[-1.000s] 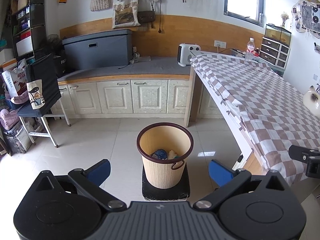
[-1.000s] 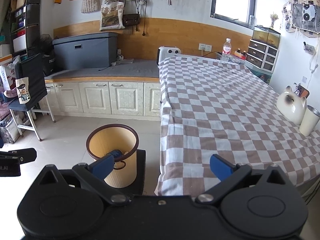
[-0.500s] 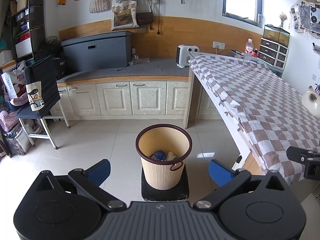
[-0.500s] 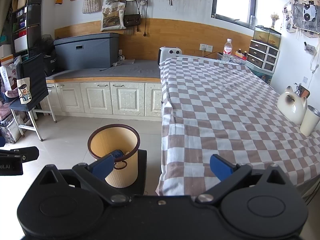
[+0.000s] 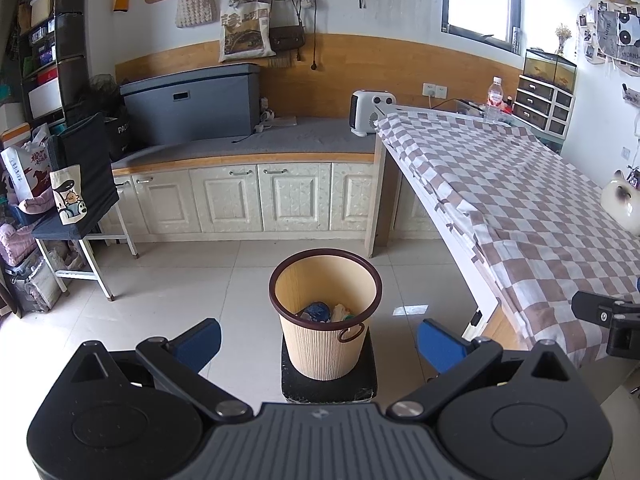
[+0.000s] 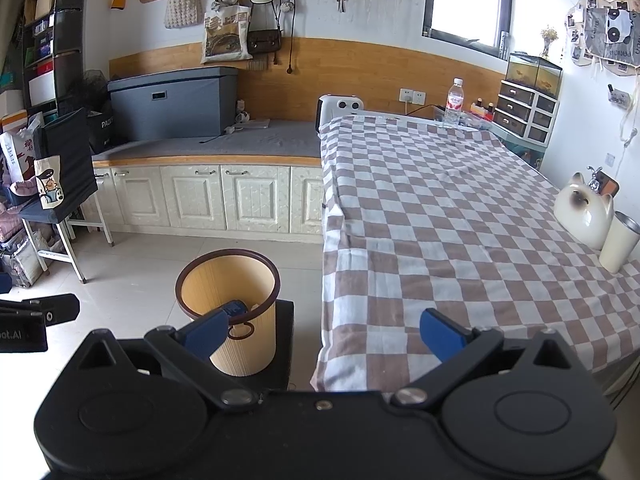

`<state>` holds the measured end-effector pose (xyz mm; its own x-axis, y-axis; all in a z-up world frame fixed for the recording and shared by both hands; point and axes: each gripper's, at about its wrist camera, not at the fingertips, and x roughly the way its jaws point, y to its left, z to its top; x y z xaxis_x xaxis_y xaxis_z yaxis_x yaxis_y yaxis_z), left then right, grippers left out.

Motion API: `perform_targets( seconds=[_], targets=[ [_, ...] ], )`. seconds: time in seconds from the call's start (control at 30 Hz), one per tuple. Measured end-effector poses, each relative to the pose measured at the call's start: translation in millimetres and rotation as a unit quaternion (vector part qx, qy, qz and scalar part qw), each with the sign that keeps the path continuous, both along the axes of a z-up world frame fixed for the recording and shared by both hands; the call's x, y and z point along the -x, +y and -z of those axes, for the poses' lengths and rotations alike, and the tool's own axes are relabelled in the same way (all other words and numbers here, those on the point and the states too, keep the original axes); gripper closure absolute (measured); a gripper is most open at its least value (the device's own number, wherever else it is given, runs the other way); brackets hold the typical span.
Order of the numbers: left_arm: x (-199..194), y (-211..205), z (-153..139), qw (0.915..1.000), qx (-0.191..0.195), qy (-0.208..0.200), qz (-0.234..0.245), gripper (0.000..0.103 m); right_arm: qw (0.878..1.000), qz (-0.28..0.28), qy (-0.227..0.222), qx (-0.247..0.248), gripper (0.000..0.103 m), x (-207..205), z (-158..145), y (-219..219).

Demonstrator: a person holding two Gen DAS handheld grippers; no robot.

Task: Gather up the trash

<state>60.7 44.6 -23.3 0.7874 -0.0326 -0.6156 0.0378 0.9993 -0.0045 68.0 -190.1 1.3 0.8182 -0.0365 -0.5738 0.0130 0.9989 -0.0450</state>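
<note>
The left gripper (image 5: 318, 334) hangs spread wide and empty above the bin (image 5: 325, 320), which stands on a dark mat (image 5: 370, 376) on the floor tiles. Trash (image 5: 326, 312) already lies at its bottom: something blue, something pale, hard to make out. A careless swing down could clip the rim and tip the bin. The right gripper (image 6: 324, 330) is also spread and empty, over the edge of the checked tablecloth (image 6: 440, 220). I see no loose trash there; the near corner is cut off, and a cat figure (image 6: 582, 214) and cup (image 6: 618, 242) could be knocked.
</note>
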Motion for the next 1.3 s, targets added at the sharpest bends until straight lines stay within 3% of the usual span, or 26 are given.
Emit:
perform_targets(
  seconds=[1.3],
  targets=[
    [-1.0, -2.9, 1.3, 1.0000, 0.000, 0.000, 0.001, 0.000, 1.000, 0.001, 0.000, -0.002, 0.000, 0.3, -1.0, -3.7]
  ],
)
